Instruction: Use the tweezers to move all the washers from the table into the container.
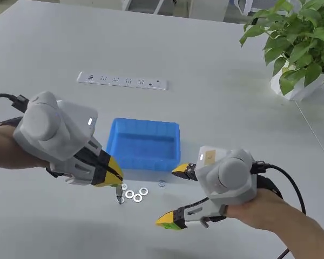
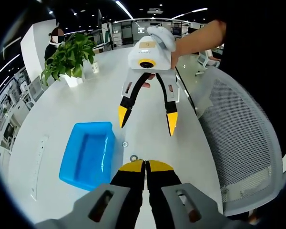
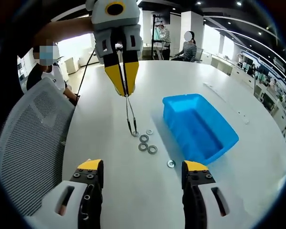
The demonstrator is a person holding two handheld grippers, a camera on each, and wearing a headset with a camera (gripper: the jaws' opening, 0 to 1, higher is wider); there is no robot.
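So the right gripper (image 1: 171, 196) sits at the lower right of the head view, jaws spread wide with nothing between them. Just up and left of it the washers (image 1: 136, 194) lie in a loose bunch on the table (image 1: 232, 108), plus one stray washer (image 1: 161, 184) nearer the container. The left gripper (image 1: 114, 177), mid left, is clamped tight on the tweezers (image 1: 120, 193), whose tips point down at the bunch's left edge. The blue container (image 1: 151, 125) sits right behind, centre frame. The power strip (image 1: 121, 81) and plant (image 1: 297, 38) are further back, near the top.
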